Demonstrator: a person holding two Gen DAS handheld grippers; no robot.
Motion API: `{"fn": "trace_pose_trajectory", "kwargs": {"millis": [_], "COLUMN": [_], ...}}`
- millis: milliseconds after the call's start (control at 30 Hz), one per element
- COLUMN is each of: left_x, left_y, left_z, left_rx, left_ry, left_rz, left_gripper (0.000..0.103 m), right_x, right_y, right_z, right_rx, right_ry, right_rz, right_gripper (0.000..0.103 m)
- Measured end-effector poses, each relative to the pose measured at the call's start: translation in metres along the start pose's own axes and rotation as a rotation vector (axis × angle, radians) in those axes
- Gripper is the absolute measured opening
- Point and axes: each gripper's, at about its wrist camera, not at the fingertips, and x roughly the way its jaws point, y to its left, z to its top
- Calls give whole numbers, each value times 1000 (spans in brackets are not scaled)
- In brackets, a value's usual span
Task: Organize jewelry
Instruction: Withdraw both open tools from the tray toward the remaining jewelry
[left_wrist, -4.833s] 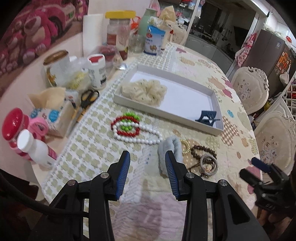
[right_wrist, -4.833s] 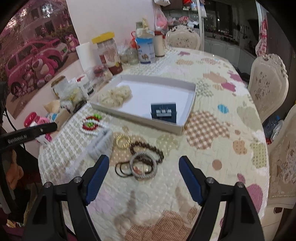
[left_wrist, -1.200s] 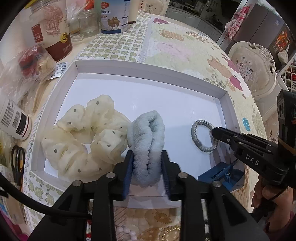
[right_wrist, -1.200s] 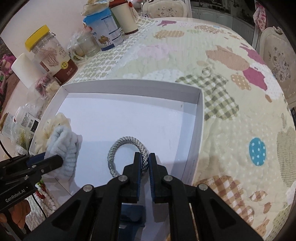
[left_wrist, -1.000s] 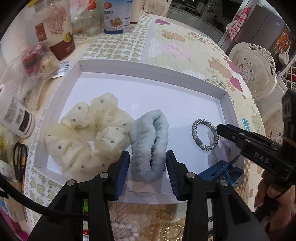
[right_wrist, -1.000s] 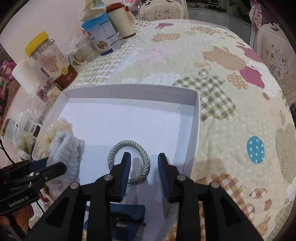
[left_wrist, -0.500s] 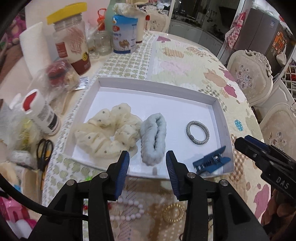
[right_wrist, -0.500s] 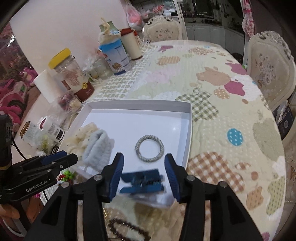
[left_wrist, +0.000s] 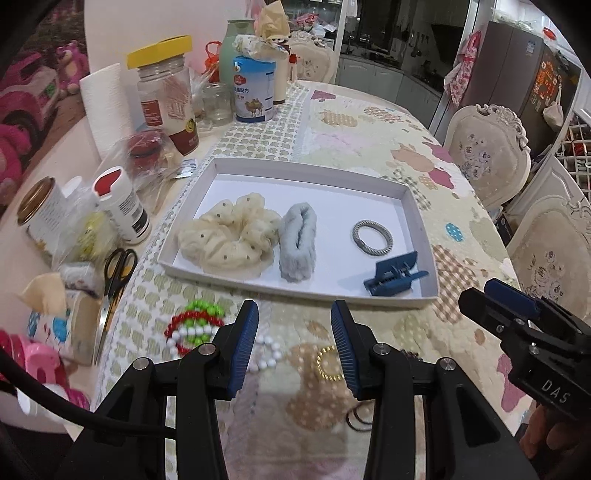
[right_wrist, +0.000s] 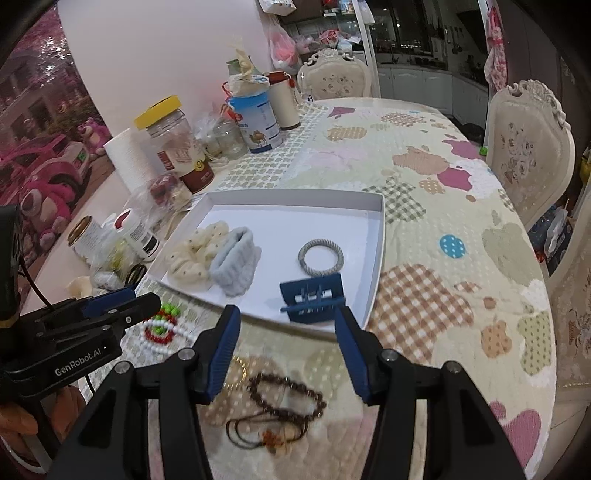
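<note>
A white tray (left_wrist: 424, 229) (right_wrist: 378, 251) holds a cream dotted scrunchie (left_wrist: 229, 236) (right_wrist: 192, 254), a light blue fluffy scrunchie (left_wrist: 298, 242) (right_wrist: 236, 266), a grey braided hair ring (left_wrist: 372, 238) (right_wrist: 320, 257) and a blue claw clip (left_wrist: 393, 278) (right_wrist: 312, 295). My left gripper (left_wrist: 294, 328) is open and empty, back from the tray's near edge. My right gripper (right_wrist: 286, 334) has its jaws opening with nothing between them. On the cloth before the tray lie a red, green and white bead bracelet (left_wrist: 194, 325) (right_wrist: 160, 330), a gold ring (left_wrist: 328, 363), a brown bead bracelet (right_wrist: 286, 397) and thin dark hair ties (right_wrist: 258, 432).
Jars, cans, a paper roll (left_wrist: 105, 107), bottles, scissors (left_wrist: 116, 269) and a tissue pack (left_wrist: 55, 317) crowd the table's left side. Cream chairs (left_wrist: 487, 155) stand at the right. A hand (left_wrist: 550, 439) holds the right gripper's handle.
Both grippers let go of the blue scrunchie and the grey ring inside the tray, opened, and drew back and upward. The beads and ties on the cloth came into view.
</note>
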Motion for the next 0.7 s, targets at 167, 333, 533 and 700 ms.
{"fn": "trace_pose_trajectory", "kwargs": {"millis": [167,333,533,700], "left_x": [-17,-31,-41,-47], "left_y": [-5,-8,-14,-20], "left_z": [-16,-29,-40,-45], "left_rx": [-4,-7,-1,1], "left_ry": [-17,-35,-42,-44], "left_rz": [7,25,39,34], "left_gripper": [39,39,39,39], "right_x": [-19,-37,-53,-62], "right_y": [5,11,14,9], "right_z": [-14,-25,-34,-41], "right_rx": [-9,-29,-53,-48], "right_ry": [-7,-23,-29,-31], "right_rz": [-11,-8,-5,-12], "right_gripper": [58,59,60,60]}}
